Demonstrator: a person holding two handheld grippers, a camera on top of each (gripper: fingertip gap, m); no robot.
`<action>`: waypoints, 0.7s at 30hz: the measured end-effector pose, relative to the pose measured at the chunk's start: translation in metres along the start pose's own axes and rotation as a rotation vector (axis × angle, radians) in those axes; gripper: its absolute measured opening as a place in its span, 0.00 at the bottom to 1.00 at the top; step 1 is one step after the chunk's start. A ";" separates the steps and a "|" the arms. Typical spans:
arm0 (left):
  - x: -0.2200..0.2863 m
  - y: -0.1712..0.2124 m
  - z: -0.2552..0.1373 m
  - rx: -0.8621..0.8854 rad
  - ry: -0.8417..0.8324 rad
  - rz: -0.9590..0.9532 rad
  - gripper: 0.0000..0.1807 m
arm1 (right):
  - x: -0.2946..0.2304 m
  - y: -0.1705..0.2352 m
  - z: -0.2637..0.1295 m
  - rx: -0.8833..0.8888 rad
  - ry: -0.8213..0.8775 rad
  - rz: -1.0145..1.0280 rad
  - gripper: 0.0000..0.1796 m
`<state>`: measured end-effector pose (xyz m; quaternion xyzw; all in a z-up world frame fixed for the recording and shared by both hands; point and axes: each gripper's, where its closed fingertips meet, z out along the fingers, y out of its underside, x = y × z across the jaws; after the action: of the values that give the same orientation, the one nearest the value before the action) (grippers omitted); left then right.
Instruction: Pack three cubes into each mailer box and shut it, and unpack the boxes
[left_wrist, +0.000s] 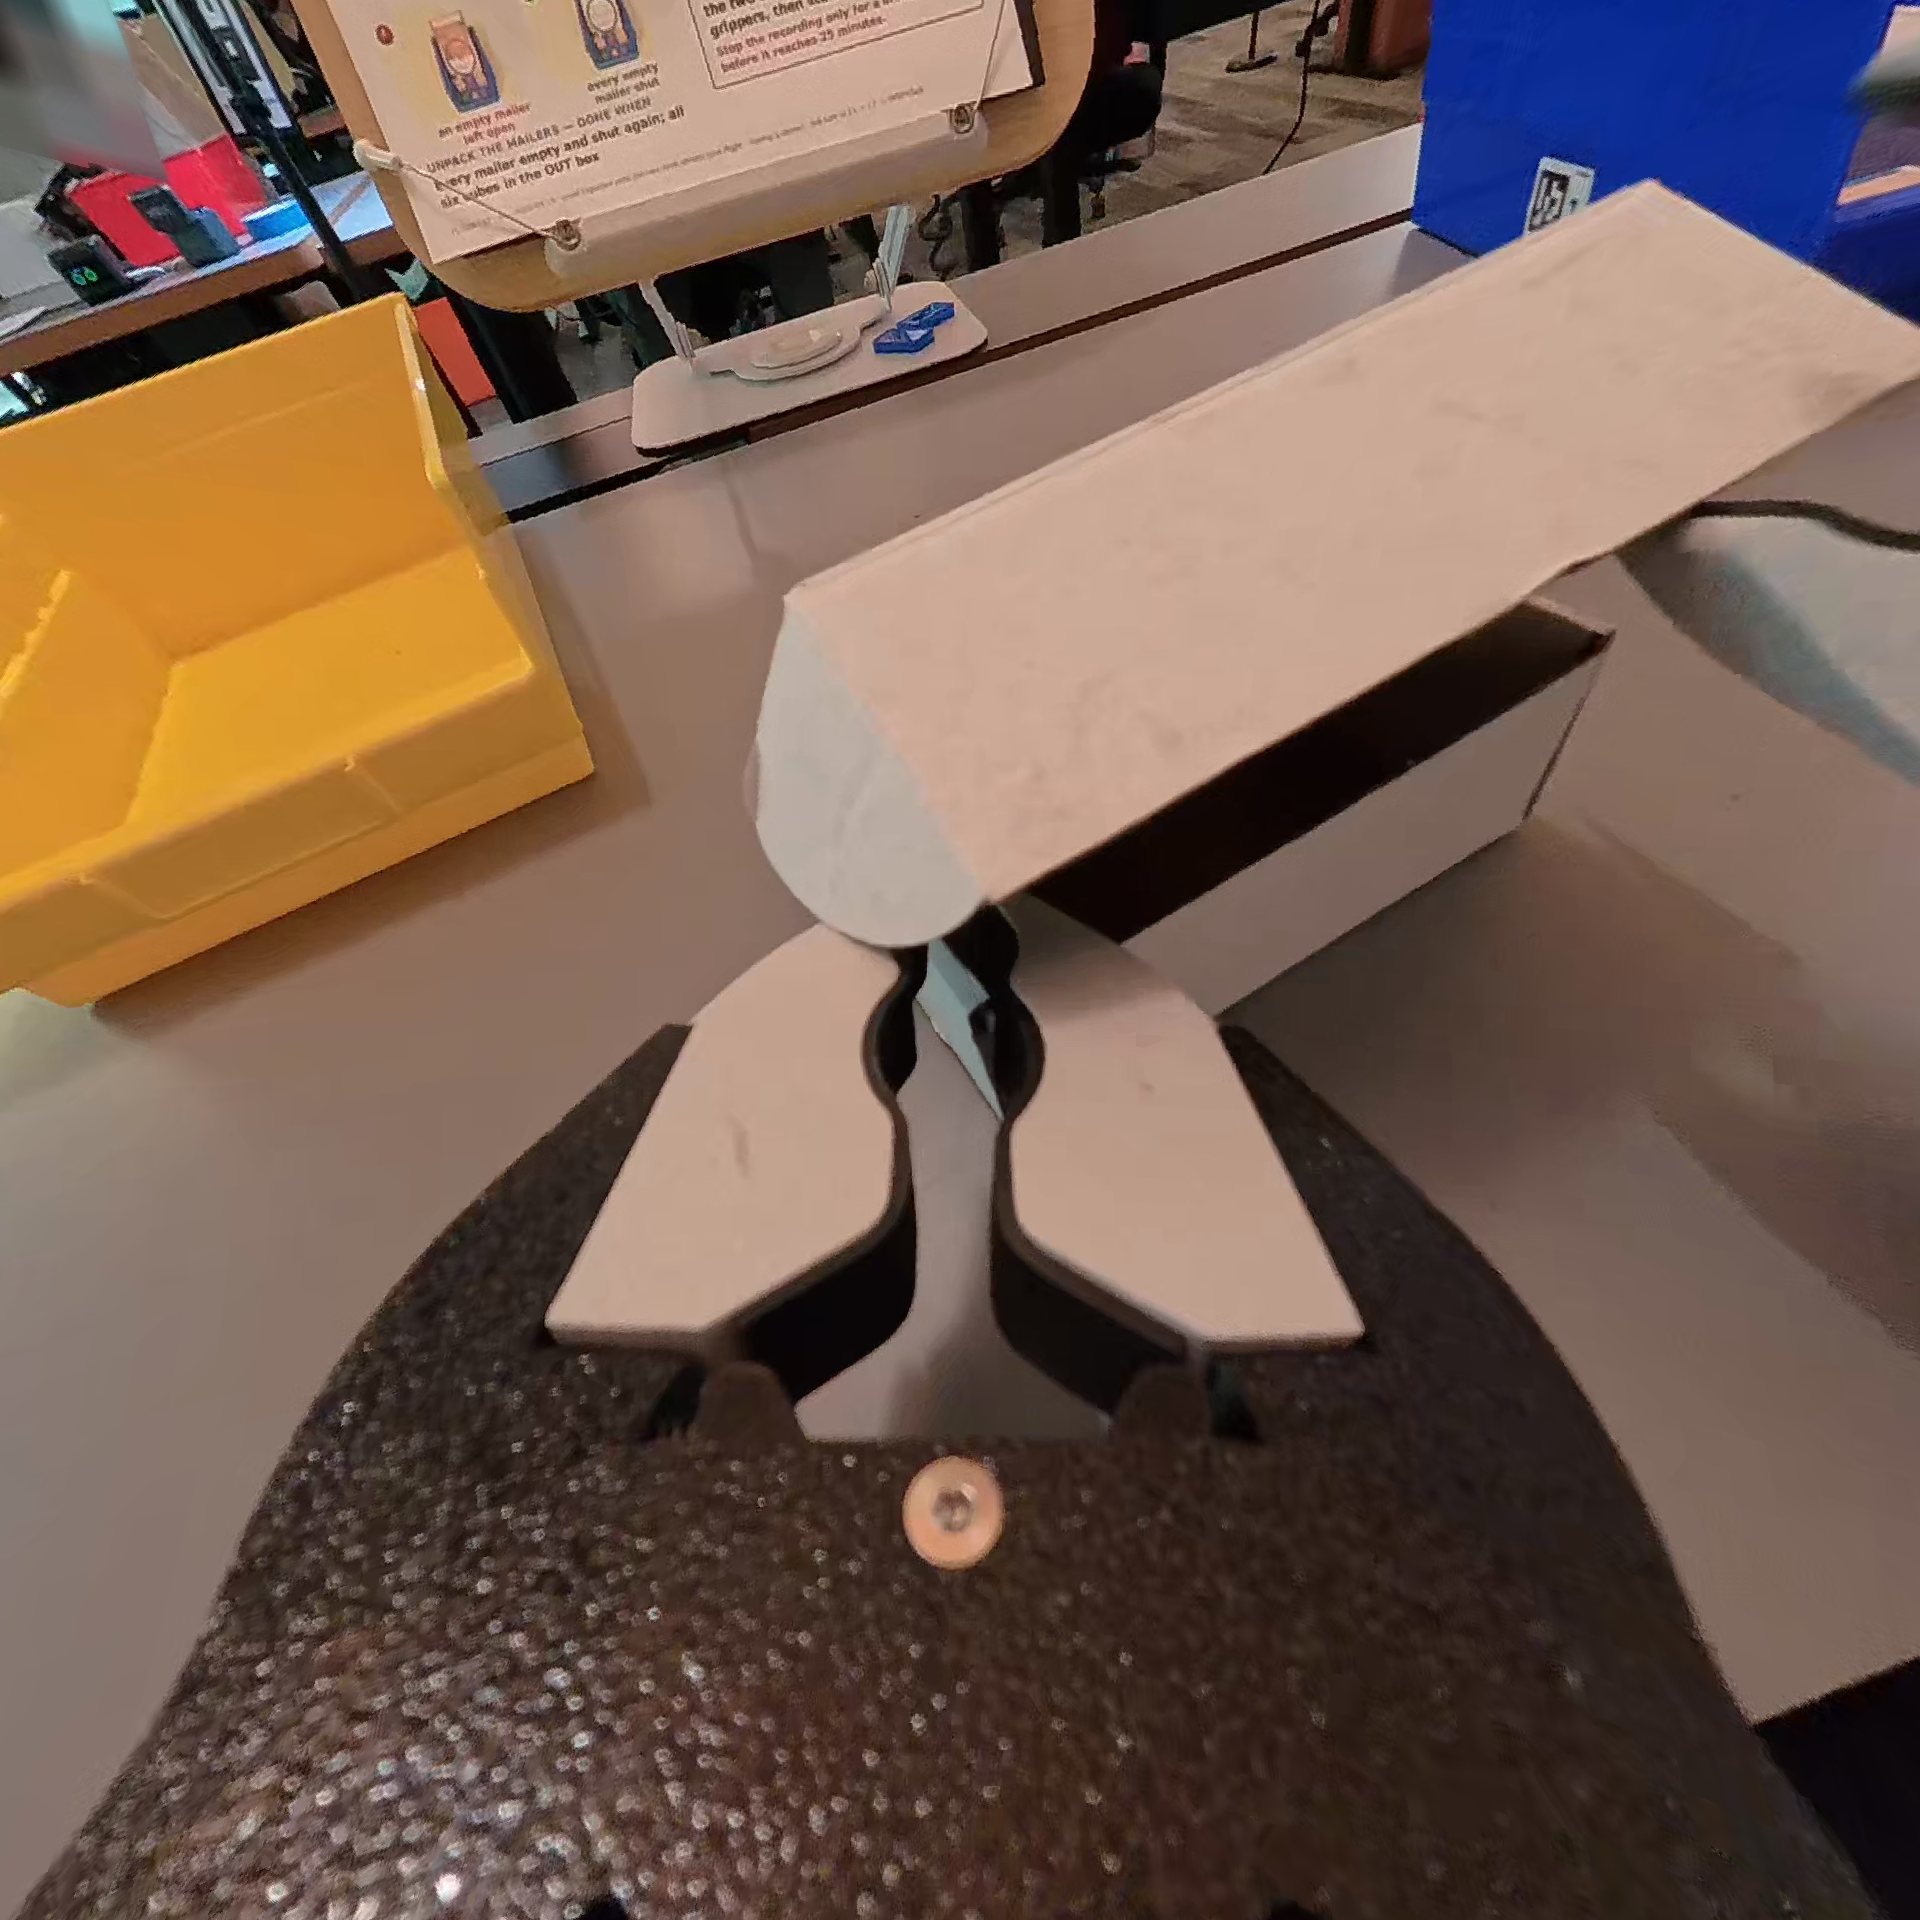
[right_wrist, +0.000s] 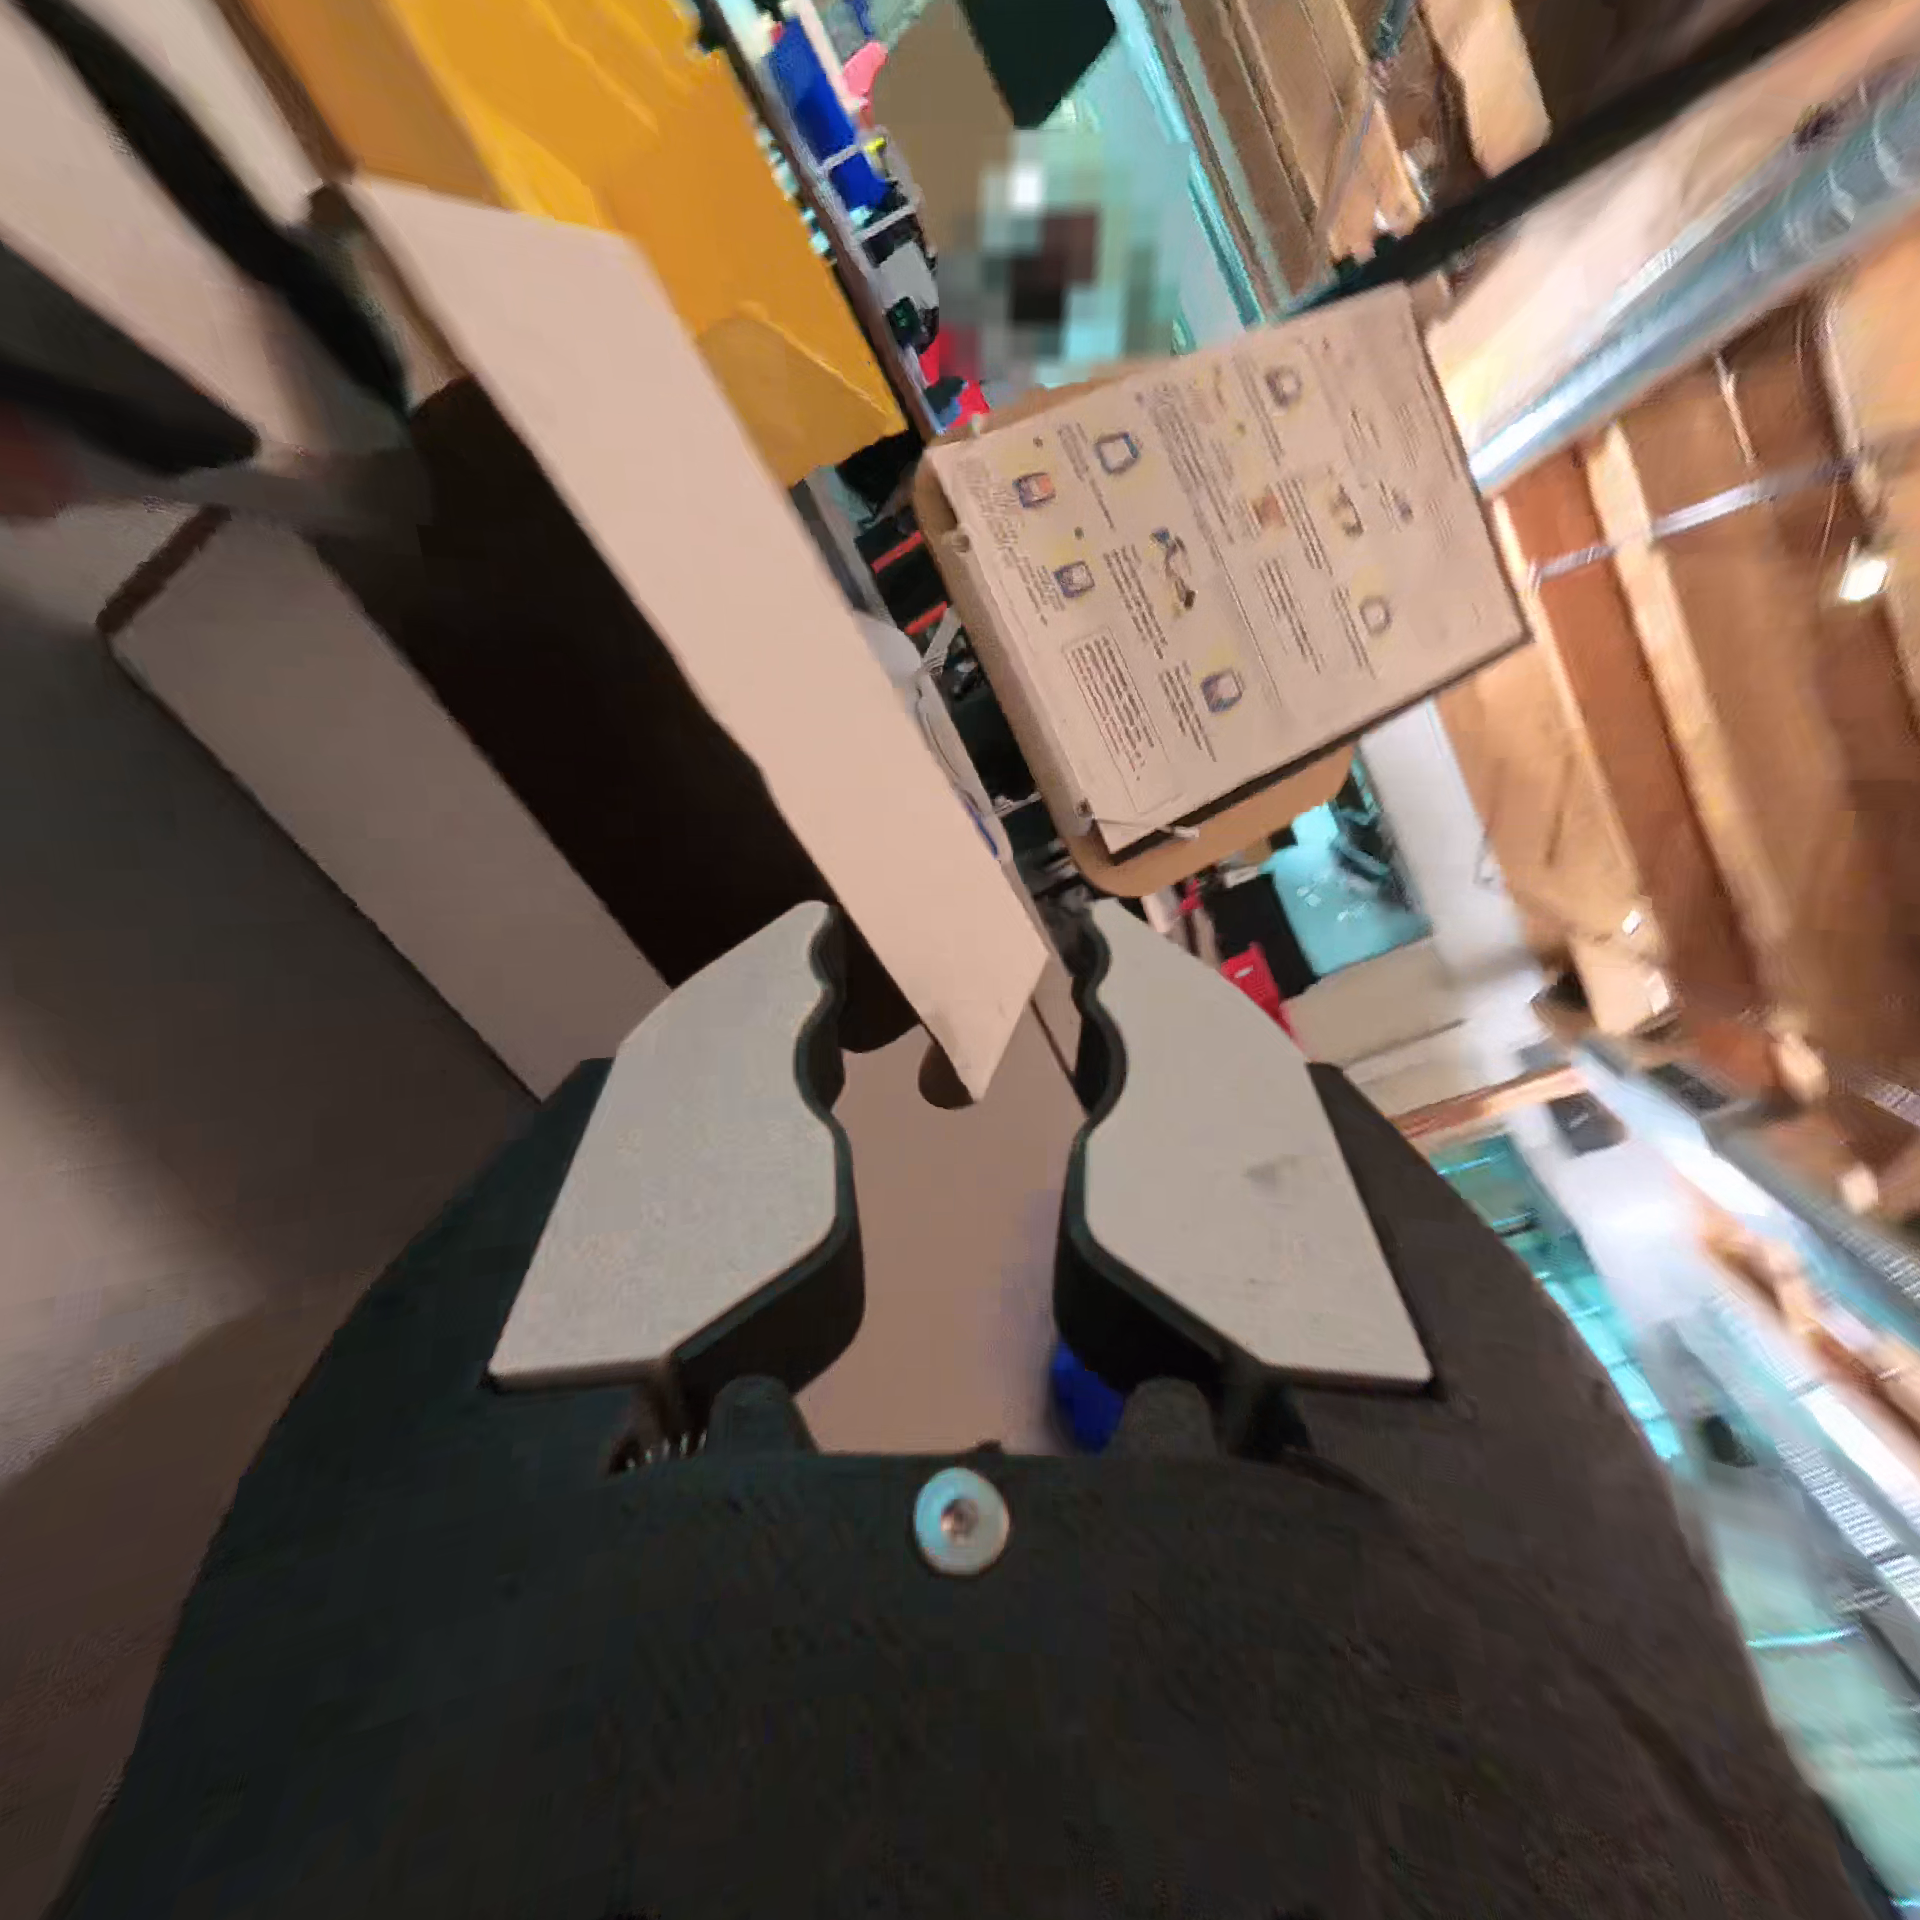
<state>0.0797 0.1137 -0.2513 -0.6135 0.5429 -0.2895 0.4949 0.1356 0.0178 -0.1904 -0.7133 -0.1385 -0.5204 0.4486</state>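
A white mailer box (left_wrist: 1351, 831) lies on the grey table (left_wrist: 364, 1122), its lid (left_wrist: 1247, 582) raised part way over a dark inside. No cubes show. My left gripper (left_wrist: 961, 997) is shut on the box's near corner wall, just under the lid's hanging tuck flap (left_wrist: 852, 821). In the right wrist view my right gripper (right_wrist: 961, 997) is open, with the free corner of the lid (right_wrist: 727, 623) between its fingers but not clamped. The box's side wall (right_wrist: 364, 748) lies to the left of that gripper.
A yellow bin (left_wrist: 260, 644) stands to the left of the box and looks empty; it also shows in the right wrist view (right_wrist: 644, 156). An instruction board on a stand (left_wrist: 675, 104) is behind, and a blue bin (left_wrist: 1610, 104) is at the far right.
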 end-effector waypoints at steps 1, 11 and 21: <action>0.002 0.000 -0.001 0.001 0.013 0.008 0.06 | -0.005 0.000 0.004 -0.017 -0.019 -0.064 0.18; 0.034 0.009 -0.066 -0.067 0.648 0.239 0.15 | -0.041 0.008 0.006 -0.099 -0.286 -0.103 0.05; -0.032 -0.054 -0.002 -0.023 0.601 -0.195 0.00 | -0.076 0.016 0.008 -0.126 -0.440 -0.064 0.07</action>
<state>0.0906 0.1390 -0.1948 -0.5553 0.6065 -0.4979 0.2755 0.1193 0.0357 -0.2643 -0.8315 -0.2224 -0.3740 0.3454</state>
